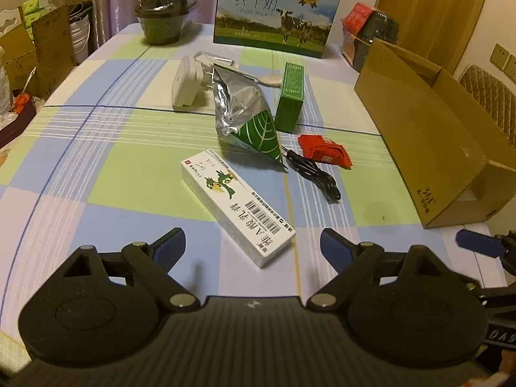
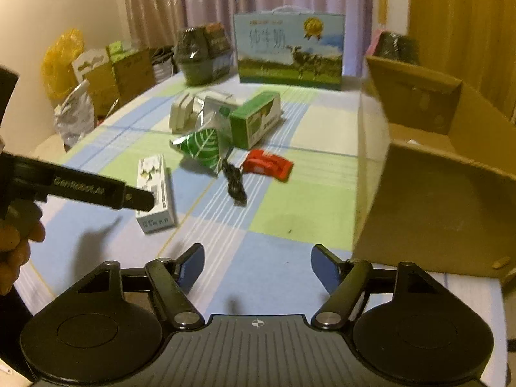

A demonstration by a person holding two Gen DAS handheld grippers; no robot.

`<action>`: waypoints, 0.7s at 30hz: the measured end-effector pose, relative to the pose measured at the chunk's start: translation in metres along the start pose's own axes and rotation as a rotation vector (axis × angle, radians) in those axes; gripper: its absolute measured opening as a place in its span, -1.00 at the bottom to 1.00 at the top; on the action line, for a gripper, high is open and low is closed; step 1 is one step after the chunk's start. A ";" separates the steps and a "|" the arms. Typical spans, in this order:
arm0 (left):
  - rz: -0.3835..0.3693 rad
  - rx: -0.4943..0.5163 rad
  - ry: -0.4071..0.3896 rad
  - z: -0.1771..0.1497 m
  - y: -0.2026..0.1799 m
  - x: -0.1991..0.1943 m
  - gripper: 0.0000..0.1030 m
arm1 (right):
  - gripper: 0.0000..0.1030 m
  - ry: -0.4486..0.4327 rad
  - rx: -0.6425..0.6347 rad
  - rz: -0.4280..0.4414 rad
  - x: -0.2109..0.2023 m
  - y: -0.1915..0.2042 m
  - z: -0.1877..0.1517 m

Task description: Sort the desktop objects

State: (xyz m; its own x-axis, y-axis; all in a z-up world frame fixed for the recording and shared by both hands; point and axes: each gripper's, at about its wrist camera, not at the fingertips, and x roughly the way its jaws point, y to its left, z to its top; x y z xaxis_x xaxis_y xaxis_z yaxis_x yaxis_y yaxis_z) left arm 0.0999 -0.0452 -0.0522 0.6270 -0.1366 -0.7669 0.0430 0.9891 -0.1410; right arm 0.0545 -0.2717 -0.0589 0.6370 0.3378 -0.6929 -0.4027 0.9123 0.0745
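Note:
On the checked tablecloth lie a long white box, a silver and green foil pouch, a green box, a red packet, a coiled black cable and a white charger. My left gripper is open, its fingers either side of the white box's near end without touching it. My right gripper hovers open over bare cloth, nothing between its fingers. The left gripper's arm crosses the right wrist view.
An open cardboard box stands at the table's right side. A milk carton case and wrapped dark pots stand at the back. Cartons and bags crowd the floor on the left.

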 end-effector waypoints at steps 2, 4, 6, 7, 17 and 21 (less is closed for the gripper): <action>-0.001 0.003 0.015 0.002 -0.001 0.010 0.70 | 0.33 0.007 -0.014 0.004 0.006 0.001 -0.001; 0.002 0.008 0.027 0.004 -0.003 0.020 0.70 | 0.33 0.013 -0.027 0.011 0.013 0.002 -0.003; 0.007 0.017 0.038 0.005 -0.004 0.030 0.68 | 0.33 0.023 -0.036 0.014 0.019 0.003 -0.003; 0.009 0.021 0.042 0.005 -0.004 0.035 0.66 | 0.33 0.028 -0.039 0.016 0.023 0.003 -0.003; 0.045 0.099 0.076 0.006 0.008 0.052 -0.16 | 0.31 0.036 -0.068 0.034 0.055 0.012 0.012; 0.077 0.077 0.081 0.003 0.031 0.042 -0.34 | 0.22 0.027 -0.073 0.035 0.076 0.017 0.028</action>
State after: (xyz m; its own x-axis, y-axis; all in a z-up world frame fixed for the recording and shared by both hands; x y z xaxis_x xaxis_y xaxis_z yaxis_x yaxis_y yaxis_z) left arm 0.1300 -0.0197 -0.0863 0.5661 -0.0609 -0.8221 0.0583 0.9977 -0.0338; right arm 0.1143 -0.2237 -0.0898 0.6042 0.3614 -0.7102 -0.4718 0.8805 0.0467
